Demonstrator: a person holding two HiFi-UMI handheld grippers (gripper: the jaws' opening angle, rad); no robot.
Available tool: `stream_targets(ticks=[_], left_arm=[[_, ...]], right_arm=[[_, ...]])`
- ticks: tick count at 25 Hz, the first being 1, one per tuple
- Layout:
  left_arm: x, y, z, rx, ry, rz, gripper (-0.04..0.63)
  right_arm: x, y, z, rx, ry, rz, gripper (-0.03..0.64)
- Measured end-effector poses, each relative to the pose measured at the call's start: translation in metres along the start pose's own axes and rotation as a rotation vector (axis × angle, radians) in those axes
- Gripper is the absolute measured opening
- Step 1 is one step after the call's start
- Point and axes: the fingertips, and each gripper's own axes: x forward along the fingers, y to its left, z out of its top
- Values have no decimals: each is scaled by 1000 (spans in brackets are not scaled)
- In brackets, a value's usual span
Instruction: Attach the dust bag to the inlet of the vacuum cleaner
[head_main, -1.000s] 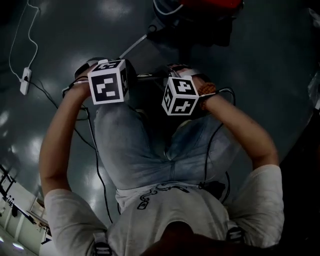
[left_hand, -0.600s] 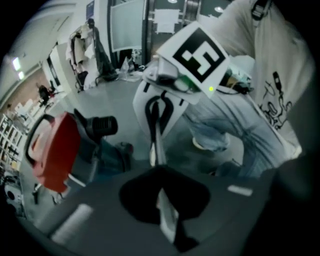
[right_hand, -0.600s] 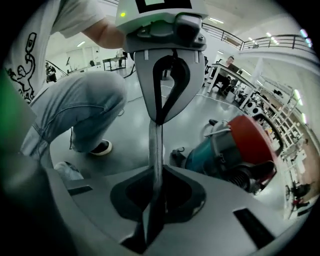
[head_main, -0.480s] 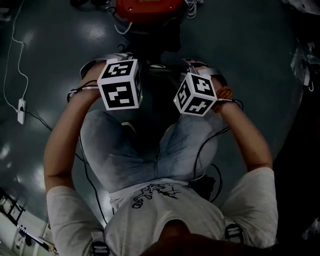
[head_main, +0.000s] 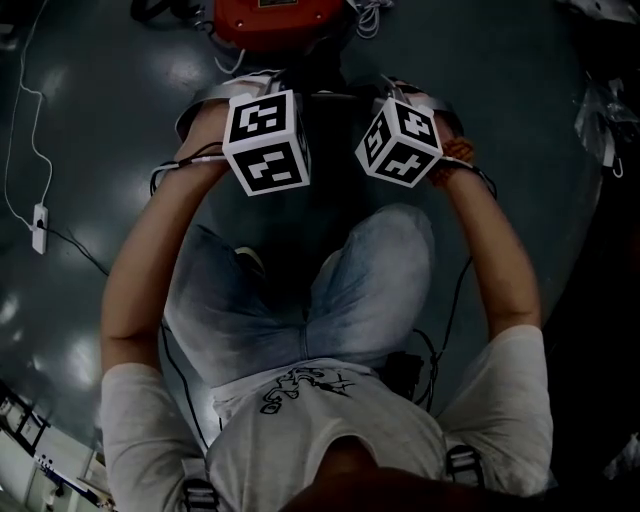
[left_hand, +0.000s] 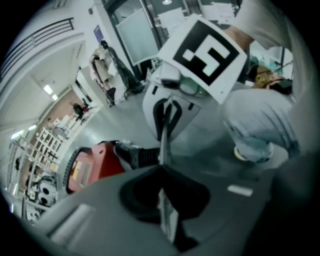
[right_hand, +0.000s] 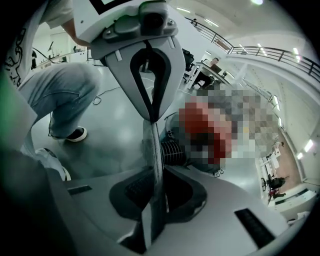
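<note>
The red vacuum cleaner (head_main: 272, 15) lies on the floor at the top of the head view, with a black ribbed neck (left_hand: 145, 156) facing me. A thin grey dust bag runs edge-on through both pairs of jaws (left_hand: 166, 210) (right_hand: 152, 165). My left gripper (left_hand: 165, 172) is shut on one edge of it. My right gripper (right_hand: 154, 167) grips the other edge, its jaws opening a little with the bag between them. In the head view the marker cubes (head_main: 265, 142) (head_main: 400, 140) hide the jaws, side by side just short of the vacuum.
The person's legs in jeans (head_main: 300, 300) lie under both arms, with a shoe (left_hand: 250, 150) on the floor. A white power strip (head_main: 40, 228) and its cord lie at the left. Crumpled plastic (head_main: 600, 110) lies at the right edge.
Both grippers have moved forward together, up the picture, toward the red vacuum cleaner. The vacuum cleaner now shows closer to the cubes.
</note>
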Motion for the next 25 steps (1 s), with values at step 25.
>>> stream_targets(ticks=[25], left_arm=[[3, 19, -9, -81, -61, 113, 131]], right_arm=[[23, -21, 4, 65, -27, 19, 54]])
